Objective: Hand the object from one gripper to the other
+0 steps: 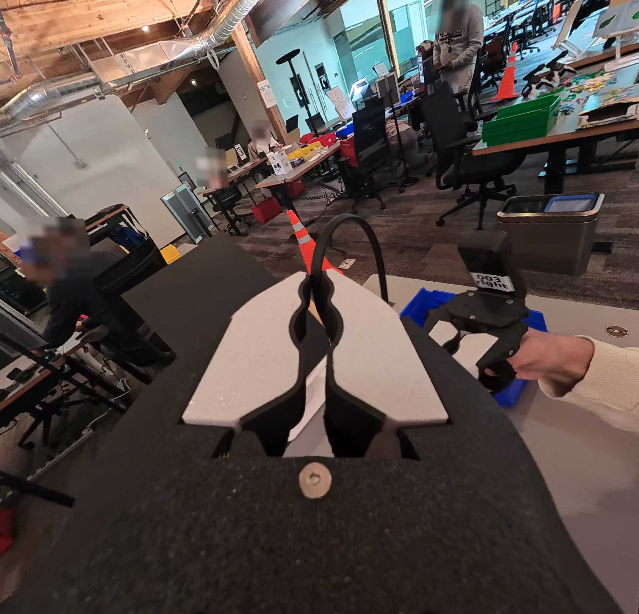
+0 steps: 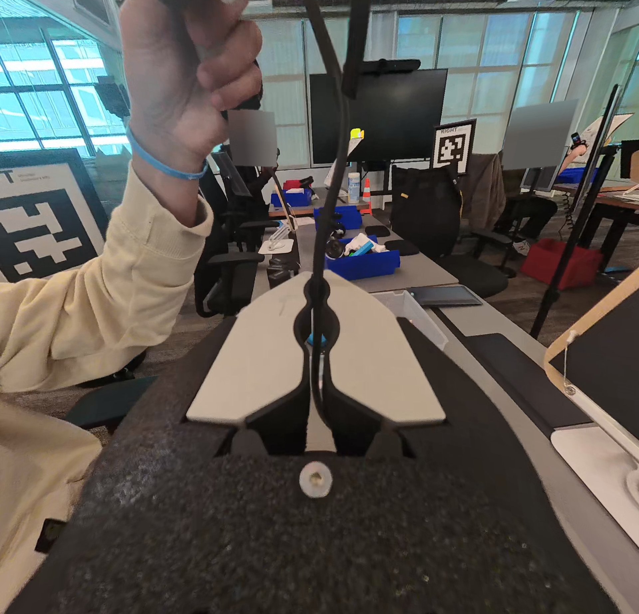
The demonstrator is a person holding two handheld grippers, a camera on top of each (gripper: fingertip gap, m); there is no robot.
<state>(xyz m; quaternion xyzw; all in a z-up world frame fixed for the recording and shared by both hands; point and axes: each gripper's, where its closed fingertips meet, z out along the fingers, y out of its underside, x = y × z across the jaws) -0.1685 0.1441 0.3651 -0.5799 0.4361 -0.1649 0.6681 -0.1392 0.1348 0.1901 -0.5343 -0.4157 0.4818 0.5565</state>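
The left claw (image 1: 317,286) is closed on a black cable (image 1: 345,223), pinching it at the fingertips; from there the cable arches up and over to the right and drops toward the grey desk (image 1: 570,459). Further right in the left wrist view, the right claw (image 1: 463,341) hangs over a blue bin (image 1: 422,301), gripped by a hand (image 1: 549,358) in a cream sleeve. In the right wrist view, the right claw (image 2: 316,286) is also clamped on the same black cable (image 2: 332,182), which runs up between its pale fingers (image 2: 262,355) toward the hand (image 2: 183,78) holding the other tool.
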